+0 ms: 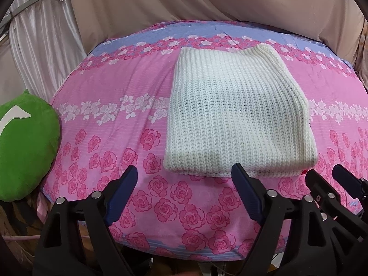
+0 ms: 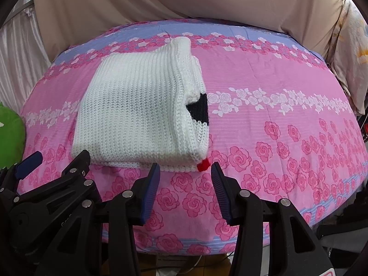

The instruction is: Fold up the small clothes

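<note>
on the rose-print bed cover lies our folded white knit sweater. left gripper fingers spread wide, right gripper fingers half apart, both empty. we judge snagging its loose near edge could undo the fold.

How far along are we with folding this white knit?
Done: the white knit garment lies folded in a compact rectangle on the pink floral cover. In hand: nothing; the left gripper and right gripper both stand open just short of its near edge. Left: perhaps tucking in the black patch and red bit showing on one side.
</note>
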Available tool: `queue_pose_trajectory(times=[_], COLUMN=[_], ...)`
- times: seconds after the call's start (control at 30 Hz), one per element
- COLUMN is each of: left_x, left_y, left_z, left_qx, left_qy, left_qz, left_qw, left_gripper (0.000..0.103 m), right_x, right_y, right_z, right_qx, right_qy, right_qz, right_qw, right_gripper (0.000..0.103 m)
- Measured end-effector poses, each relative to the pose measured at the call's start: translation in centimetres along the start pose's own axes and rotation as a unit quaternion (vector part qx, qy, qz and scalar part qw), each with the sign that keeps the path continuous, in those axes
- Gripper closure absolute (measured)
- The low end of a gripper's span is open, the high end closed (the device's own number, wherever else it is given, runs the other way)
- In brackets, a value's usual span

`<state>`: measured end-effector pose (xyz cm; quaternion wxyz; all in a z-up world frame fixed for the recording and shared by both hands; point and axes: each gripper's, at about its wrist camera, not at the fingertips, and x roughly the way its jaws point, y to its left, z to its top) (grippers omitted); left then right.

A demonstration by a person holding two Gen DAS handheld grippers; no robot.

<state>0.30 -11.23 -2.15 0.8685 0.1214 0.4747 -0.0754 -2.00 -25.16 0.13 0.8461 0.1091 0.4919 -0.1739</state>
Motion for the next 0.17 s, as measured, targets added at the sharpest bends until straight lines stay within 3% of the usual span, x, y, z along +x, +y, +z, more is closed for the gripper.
queue_pose_trajectory(times=[0.17], left_x=[0.13], left_y=[0.10], left_z=[0.02], left_qx=[-0.001], left_qy=[0.004], left_qz=[-0.001], left_qw=[1.0000], left_gripper=[0.024], right_x=[0.01], right_y=[0.19], right_z=[-0.02], right_qx=[-0.001], right_qy=[0.000], right_qz=[-0.001], right_qw=[1.000], right_gripper=[0.056])
